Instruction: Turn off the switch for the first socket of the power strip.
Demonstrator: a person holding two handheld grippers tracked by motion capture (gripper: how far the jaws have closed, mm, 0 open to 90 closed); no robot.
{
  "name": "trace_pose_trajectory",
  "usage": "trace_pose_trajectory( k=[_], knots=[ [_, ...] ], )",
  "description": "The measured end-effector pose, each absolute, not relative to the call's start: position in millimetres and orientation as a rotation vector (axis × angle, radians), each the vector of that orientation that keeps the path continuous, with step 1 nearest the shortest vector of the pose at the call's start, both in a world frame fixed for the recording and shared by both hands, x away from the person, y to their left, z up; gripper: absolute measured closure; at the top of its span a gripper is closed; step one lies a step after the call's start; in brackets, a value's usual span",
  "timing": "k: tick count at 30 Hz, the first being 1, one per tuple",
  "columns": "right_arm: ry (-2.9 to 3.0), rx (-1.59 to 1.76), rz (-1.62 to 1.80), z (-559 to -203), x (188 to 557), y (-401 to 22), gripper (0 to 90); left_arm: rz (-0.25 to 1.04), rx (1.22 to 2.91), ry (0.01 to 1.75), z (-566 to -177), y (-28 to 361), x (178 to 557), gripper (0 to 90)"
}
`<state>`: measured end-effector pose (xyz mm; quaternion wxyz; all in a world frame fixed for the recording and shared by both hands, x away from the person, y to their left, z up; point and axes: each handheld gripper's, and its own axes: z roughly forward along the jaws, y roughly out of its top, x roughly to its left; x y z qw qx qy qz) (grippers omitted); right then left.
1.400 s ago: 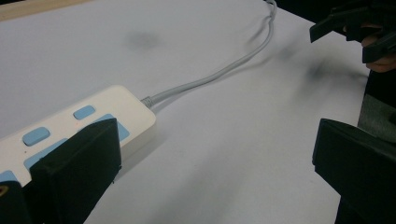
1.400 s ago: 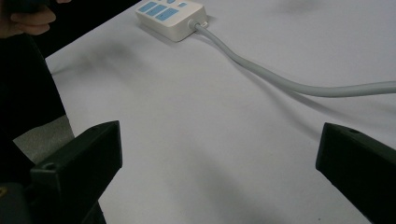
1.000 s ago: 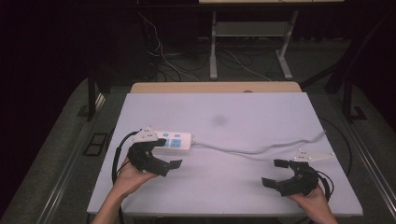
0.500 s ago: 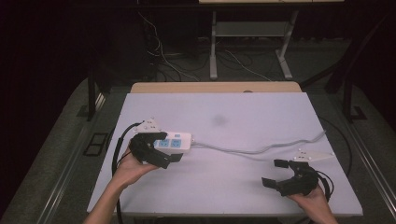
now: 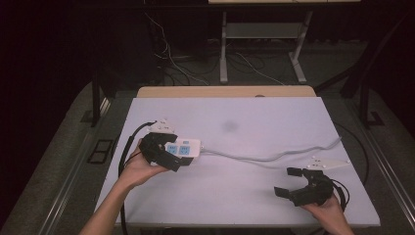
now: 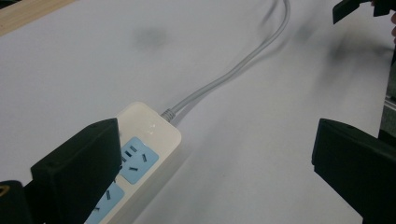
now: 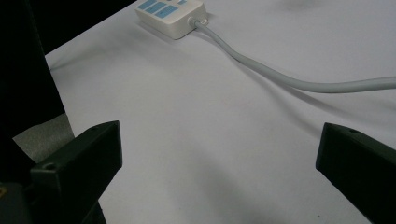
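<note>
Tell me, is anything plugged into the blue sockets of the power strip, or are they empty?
Empty, where visible. The power strip shows bare blue sockets in the left gripper view; the left gripper covers part of it, so those cannot be told.

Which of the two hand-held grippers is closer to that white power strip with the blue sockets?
Left. The left gripper is right at the power strip, jaws wide open, one jaw over its sockets. The right gripper sits open far across the table, near the strip's grey cord.
</note>
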<state>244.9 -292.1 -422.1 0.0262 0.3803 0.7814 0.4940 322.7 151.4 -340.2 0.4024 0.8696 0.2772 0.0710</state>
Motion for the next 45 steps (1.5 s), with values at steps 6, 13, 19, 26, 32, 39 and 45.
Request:
trace_pose_trajectory(
  k=[6,13,19,26,32,39,45],
  knots=[
    [2.414,1.18,1.528,-422.3,244.8,-292.2,0.3,0.183,2.224,0.704,-340.6,150.1,332.6,1.1],
    [2.416,1.179,1.525,-422.6,245.0,-292.3,0.3,0.175,2.255,0.713,-343.0,152.6,345.4,2.2],
    [2.415,1.178,1.525,-423.0,245.1,-292.5,0.3,0.184,2.278,0.712,-340.1,155.5,356.0,4.4],
    [2.417,1.177,1.523,-423.4,245.2,-292.9,0.3,0.189,2.291,0.71,-338.0,158.6,365.9,11.5],
    [2.419,1.178,1.522,-423.6,245.3,-292.7,0.3,0.185,2.3,0.711,-341.1,159.3,373.1,17.5],
    [2.422,1.18,1.518,-423.8,245.5,-292.3,0.3,0.178,2.298,0.709,-343.7,159.1,379.2,26.8],
    [2.426,1.18,1.514,-424.0,245.5,-292.1,0.3,0.178,2.294,0.713,-347.5,161.6,384.3,40.5]
  ],
)
